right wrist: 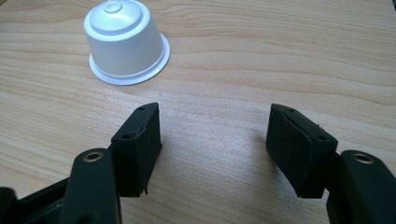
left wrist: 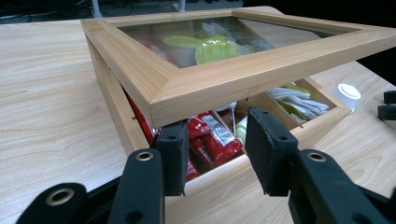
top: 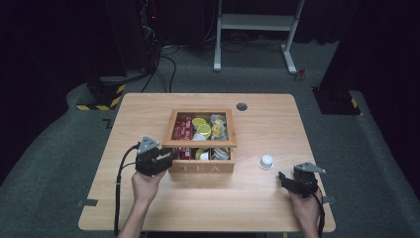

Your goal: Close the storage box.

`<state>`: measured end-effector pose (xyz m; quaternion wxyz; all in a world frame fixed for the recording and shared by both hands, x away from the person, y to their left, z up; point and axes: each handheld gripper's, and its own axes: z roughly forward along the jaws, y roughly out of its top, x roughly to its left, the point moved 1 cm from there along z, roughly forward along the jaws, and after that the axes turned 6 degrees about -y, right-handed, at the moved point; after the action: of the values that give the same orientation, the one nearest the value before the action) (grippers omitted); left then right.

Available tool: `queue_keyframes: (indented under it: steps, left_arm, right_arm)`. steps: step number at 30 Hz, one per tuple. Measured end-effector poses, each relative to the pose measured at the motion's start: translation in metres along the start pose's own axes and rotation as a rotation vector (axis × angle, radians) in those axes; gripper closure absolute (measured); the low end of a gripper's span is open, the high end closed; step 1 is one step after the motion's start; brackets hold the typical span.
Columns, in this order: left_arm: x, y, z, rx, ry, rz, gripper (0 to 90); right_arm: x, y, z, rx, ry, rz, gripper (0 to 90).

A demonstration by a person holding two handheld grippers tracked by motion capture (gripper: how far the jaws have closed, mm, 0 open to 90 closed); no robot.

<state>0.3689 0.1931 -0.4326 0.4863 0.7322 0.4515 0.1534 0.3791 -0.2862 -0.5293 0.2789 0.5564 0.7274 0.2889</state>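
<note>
A wooden tea box marked TEA stands mid-table, holding red packets, yellow-green pods and white sachets. Its glass-paned lid is raised at the front and tilted. My left gripper is at the box's front-left corner. In the left gripper view its jaws stand apart just under the lid's corner, which seems to rest on the left jaw's tip; nothing is pinched between them. A white capsule stands upside down to the right of the box. My right gripper is open on the table, with the capsule ahead and to the left of its jaws.
A round grey grommet sits near the table's far edge. Bare wood lies left of the box and along the near edge. Beyond the table are a white desk frame and a yellow-and-black striped base.
</note>
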Motion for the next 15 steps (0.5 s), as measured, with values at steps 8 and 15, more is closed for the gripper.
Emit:
queue_keyframes:
  steps: [8,15]
  left_arm:
    - [-0.001,-0.011,0.001,0.005,-0.007,-0.003,59.5]
    - [-0.002,-0.020,0.004,0.020,-0.007,-0.006,59.4]
  right_arm:
    - [0.000,0.000,0.000,0.001,-0.001,0.001,35.3]
    - [0.000,0.000,0.000,0.001,0.001,0.001,35.2]
